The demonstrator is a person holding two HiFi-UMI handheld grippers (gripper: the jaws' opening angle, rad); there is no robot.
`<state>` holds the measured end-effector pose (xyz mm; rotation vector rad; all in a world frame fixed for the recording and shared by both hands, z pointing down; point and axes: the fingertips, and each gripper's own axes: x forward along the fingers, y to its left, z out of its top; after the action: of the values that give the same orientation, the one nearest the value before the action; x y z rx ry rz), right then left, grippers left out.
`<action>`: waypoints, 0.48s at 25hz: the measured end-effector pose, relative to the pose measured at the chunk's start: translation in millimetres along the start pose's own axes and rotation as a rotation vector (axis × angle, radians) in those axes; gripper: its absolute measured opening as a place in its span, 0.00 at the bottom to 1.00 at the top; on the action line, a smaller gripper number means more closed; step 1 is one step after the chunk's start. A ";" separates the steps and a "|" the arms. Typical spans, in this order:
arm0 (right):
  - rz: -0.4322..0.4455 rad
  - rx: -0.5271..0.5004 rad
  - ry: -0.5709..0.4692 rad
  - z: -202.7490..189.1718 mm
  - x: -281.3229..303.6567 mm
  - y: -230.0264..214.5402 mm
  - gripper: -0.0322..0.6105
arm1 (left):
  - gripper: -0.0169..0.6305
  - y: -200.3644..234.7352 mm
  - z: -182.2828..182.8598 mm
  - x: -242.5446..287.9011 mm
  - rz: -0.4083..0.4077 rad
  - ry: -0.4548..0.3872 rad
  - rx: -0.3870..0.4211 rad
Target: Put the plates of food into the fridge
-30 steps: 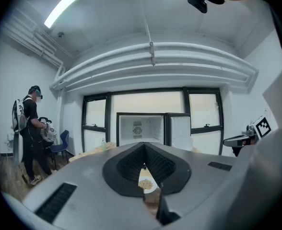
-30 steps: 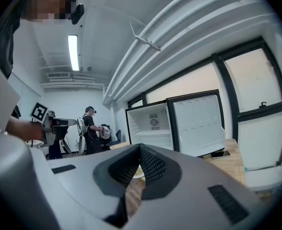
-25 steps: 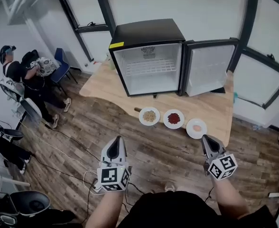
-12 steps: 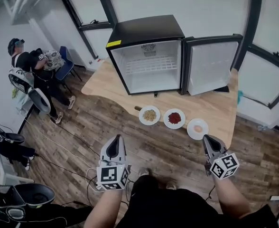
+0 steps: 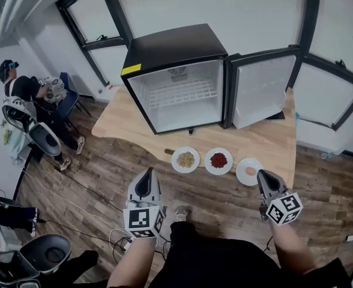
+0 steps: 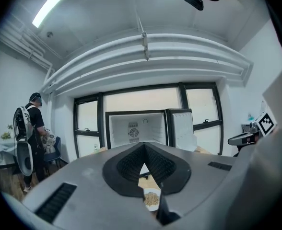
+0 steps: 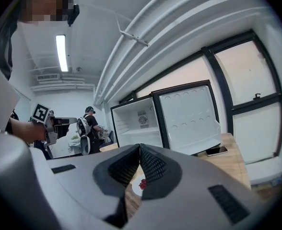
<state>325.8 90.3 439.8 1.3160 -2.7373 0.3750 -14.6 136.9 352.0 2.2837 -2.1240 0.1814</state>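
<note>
Three white plates lie in a row on the wooden table (image 5: 266,138): one with tan food (image 5: 185,159), one with red food (image 5: 218,160), one with a pink piece (image 5: 249,171). Behind them the black mini fridge (image 5: 179,92) stands empty, its door (image 5: 260,89) swung wide to the right. My left gripper (image 5: 145,177) hovers over the floor short of the table, shut and empty. My right gripper (image 5: 263,176) hangs just before the pink plate, shut and empty. The left gripper view shows the tan plate (image 6: 151,199) below the jaws; the right gripper view shows the red plate (image 7: 142,184).
A person with a backpack (image 5: 21,104) stands at the far left by a blue chair (image 5: 67,98). Cables (image 5: 74,206) run over the wood floor. A phone (image 7: 217,151) lies on the table by the fridge door. Windows line the back wall.
The table and fridge have come nearer and shifted slightly left in the head view. Both grippers stay shut and level. The person at the left has shifted about.
</note>
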 end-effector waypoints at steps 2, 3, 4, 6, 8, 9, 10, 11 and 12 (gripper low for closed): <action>-0.024 0.001 -0.003 2.7 12.4 0.7 0.08 | 0.03 12.4 0.0 19.8 -0.021 -0.002 0.003; -0.035 0.000 -0.004 3.4 19.1 0.9 0.08 | 0.03 18.3 -1.2 30.2 -0.033 -0.001 -0.001; -0.047 0.000 -0.003 3.6 26.6 0.6 0.08 | 0.03 23.6 -2.6 41.0 -0.046 0.000 -0.004; -0.074 0.005 0.007 2.5 43.8 0.3 0.08 | 0.03 33.1 -4.2 62.7 -0.074 -0.002 0.005; -0.106 0.009 0.024 0.5 61.3 0.9 0.08 | 0.03 41.6 -5.8 84.5 -0.107 -0.005 0.021; -0.127 0.011 0.030 0.1 69.3 1.0 0.08 | 0.03 45.3 -7.6 95.9 -0.127 -0.003 0.025; -0.148 0.015 0.033 0.3 76.6 1.1 0.08 | 0.03 48.7 -9.9 107.6 -0.150 0.002 0.025; -0.170 0.020 0.033 0.7 83.1 1.2 0.08 | 0.03 51.7 -12.4 119.4 -0.176 0.010 0.025; -0.193 0.024 0.032 1.2 88.9 1.4 0.08 | 0.03 54.4 -14.3 131.0 -0.202 0.016 0.023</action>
<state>269.0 23.4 454.2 1.5494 -2.5582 0.4103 -60.8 4.1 375.2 2.4803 -1.8777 0.2205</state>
